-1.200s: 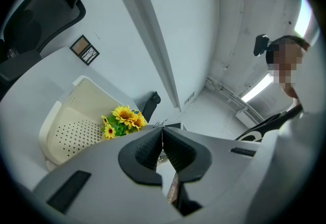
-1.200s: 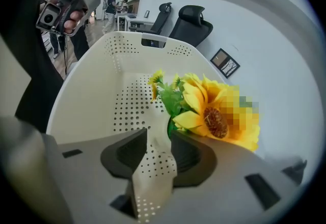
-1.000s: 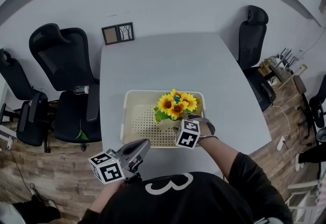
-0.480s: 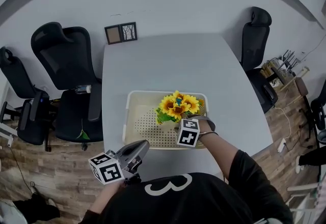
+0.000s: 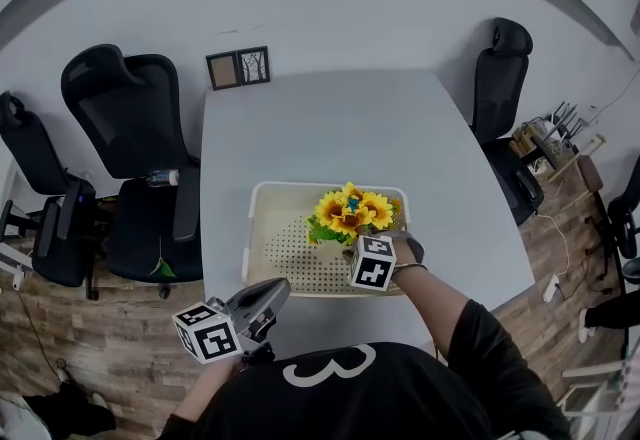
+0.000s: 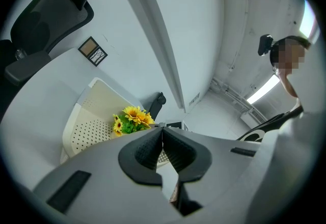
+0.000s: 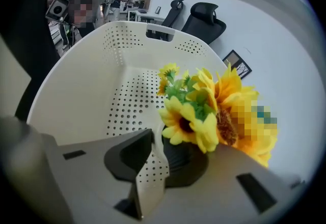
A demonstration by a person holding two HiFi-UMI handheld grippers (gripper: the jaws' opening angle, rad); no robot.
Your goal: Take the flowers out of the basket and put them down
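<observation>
Flowers (image 7: 196,116) higher than before

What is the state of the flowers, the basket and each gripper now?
flowers: in the basket, heads up, stems gripped.
basket: upright on the table, holding only the flowers.
right gripper: closed on the flowers.
left gripper: closed, empty, away from the basket.

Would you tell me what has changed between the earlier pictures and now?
The right claw closed further on the flowers and drew back slightly, tipping the bunch toward its camera. The left claw, shut and empty, backed away from the basket. The basket stayed on the table.
</observation>
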